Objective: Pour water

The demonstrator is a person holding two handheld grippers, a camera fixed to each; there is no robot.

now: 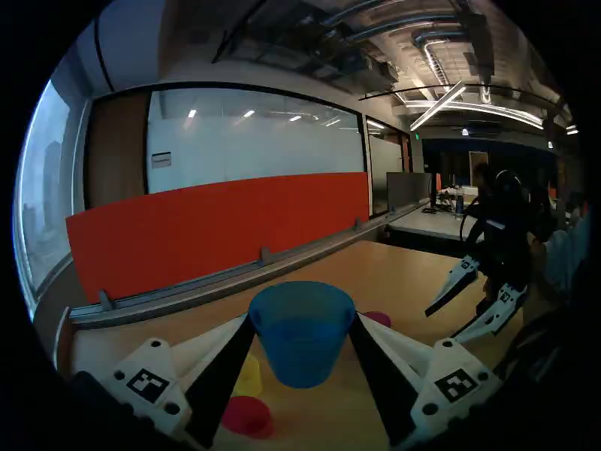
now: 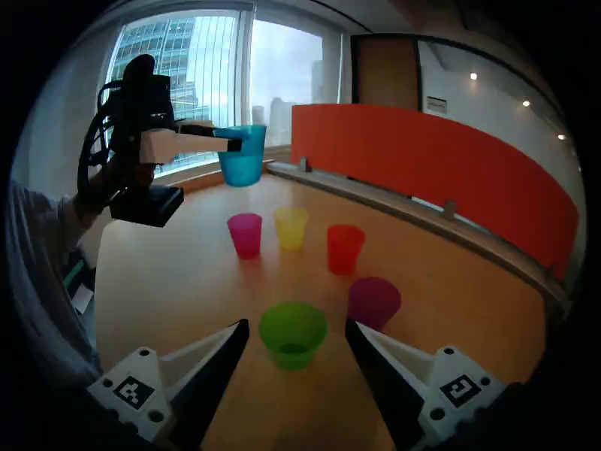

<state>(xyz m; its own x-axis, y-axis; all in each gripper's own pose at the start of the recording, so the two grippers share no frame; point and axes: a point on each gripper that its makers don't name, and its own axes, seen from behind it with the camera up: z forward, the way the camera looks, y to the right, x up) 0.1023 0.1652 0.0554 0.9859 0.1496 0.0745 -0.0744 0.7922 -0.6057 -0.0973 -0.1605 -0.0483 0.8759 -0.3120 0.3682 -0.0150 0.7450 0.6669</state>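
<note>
My left gripper (image 1: pixel 300 322) is shut on a translucent blue cup (image 1: pixel 302 347) and holds it upright above the wooden table (image 1: pixel 391 274). In the right gripper view the same blue cup (image 2: pixel 242 156) hangs in the left gripper (image 2: pixel 234 144) high at the far left. My right gripper (image 2: pixel 295 325) stands open low over the table, with a green cup (image 2: pixel 293 334) between its fingers and a gap on each side. From the left gripper view, the right gripper (image 1: pixel 441 325) shows open at the right.
On the table stand a pink cup (image 2: pixel 246 234), a yellow cup (image 2: pixel 291 228), an orange-red cup (image 2: pixel 345 248) and a purple cup (image 2: pixel 373 301). An orange partition (image 2: pixel 451 161) runs along the far edge. A person's sleeve (image 2: pixel 37 255) is at the left.
</note>
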